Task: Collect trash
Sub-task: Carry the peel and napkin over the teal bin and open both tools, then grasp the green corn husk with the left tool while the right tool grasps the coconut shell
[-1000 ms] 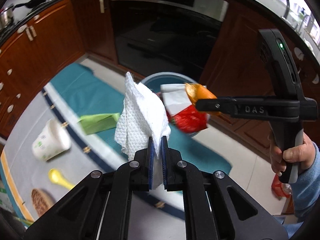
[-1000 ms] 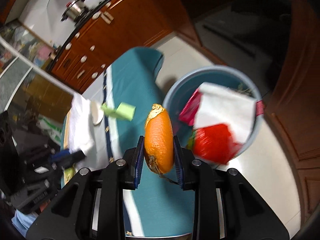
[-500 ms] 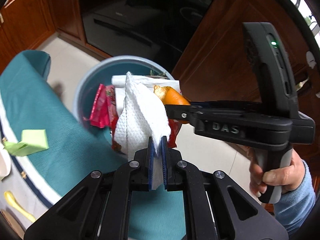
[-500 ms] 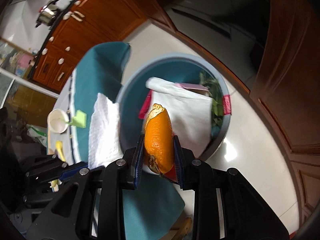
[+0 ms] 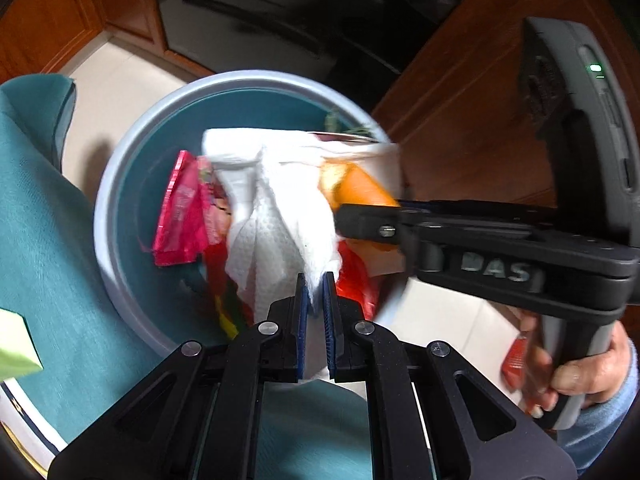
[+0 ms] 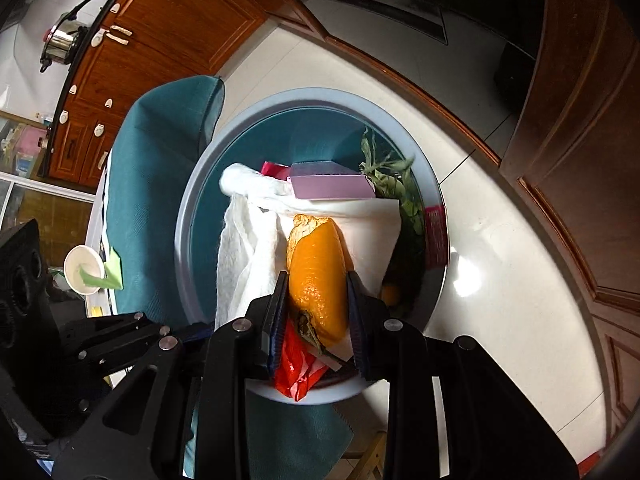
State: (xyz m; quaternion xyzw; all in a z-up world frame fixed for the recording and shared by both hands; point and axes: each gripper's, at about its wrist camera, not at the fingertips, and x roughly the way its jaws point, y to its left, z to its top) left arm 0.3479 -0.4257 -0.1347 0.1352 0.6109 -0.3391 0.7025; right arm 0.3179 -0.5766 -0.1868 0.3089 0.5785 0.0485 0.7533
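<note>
My left gripper (image 5: pixel 316 280) is shut on a white paper towel (image 5: pixel 280 216) and holds it over the round blue-grey trash bin (image 5: pixel 132 152). My right gripper (image 6: pixel 317 280) is shut on an orange peel (image 6: pixel 318 276) above the same bin (image 6: pixel 188 216); it also shows in the left wrist view (image 5: pixel 360 220), reaching in from the right beside the towel. The towel hangs left of the peel in the right wrist view (image 6: pixel 240 264). The bin holds red wrappers (image 5: pixel 180 216), white paper (image 6: pixel 372 224), a pink box (image 6: pixel 330 186) and green leaves (image 6: pixel 400 188).
A teal cloth (image 5: pixel 40 220) covers the table edge beside the bin. A white paper cup (image 6: pixel 82 274) and green paper scraps (image 6: pixel 114 268) lie on the table. Wooden cabinets (image 6: pixel 580 120) and a dark oven front (image 5: pixel 280 12) surround the tiled floor (image 6: pixel 500 260).
Both grippers have moved further over the bin, which now fills more of each view. Each still holds its item. The right gripper's jaws look slightly wider around the peel.
</note>
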